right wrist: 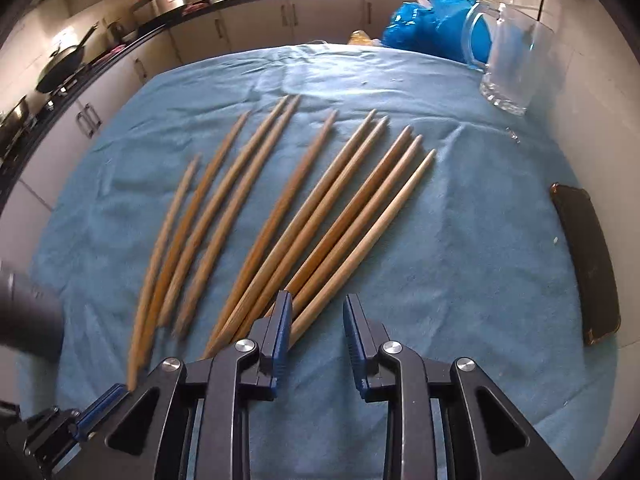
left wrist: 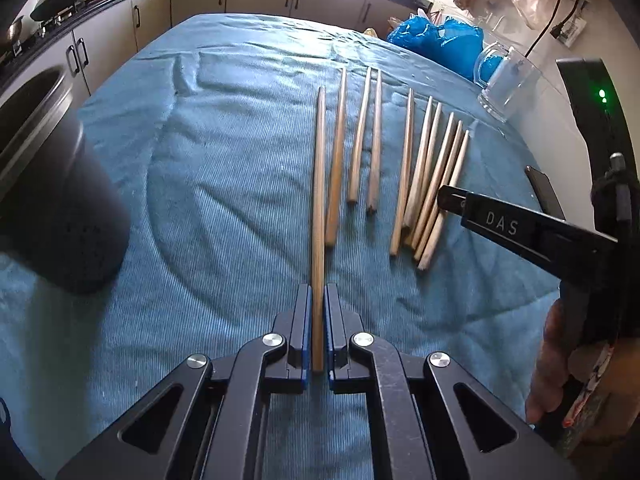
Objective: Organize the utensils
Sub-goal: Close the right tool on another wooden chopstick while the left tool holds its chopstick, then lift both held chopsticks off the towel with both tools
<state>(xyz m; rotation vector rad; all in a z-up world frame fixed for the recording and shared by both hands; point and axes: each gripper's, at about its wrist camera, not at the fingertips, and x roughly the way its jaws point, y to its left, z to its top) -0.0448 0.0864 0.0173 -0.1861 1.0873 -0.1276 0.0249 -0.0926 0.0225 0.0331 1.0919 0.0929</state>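
Several wooden chopsticks (right wrist: pixel 328 216) lie side by side on a blue cloth (right wrist: pixel 460 240). My left gripper (left wrist: pixel 318 292) is shut on one chopstick (left wrist: pixel 319 200), which points away from me; the same gripper (right wrist: pixel 100 404) shows at the bottom left of the right wrist view. My right gripper (right wrist: pixel 316 300) stands open at the near ends of the rightmost group. The pale outermost chopstick (right wrist: pixel 380 220) ends just inside the gap beside the left finger, and the right pad is apart from it. Seen from the left wrist, the right gripper (left wrist: pixel 448 196) reaches in over that group.
A dark cylindrical container (left wrist: pixel 60 220) stands at the left on the cloth. A glass mug (right wrist: pixel 512 68) and a blue plastic bag (right wrist: pixel 424 28) sit at the far right. A dark flat case (right wrist: pixel 584 260) lies along the right edge. Kitchen counters and a sink surround the table.
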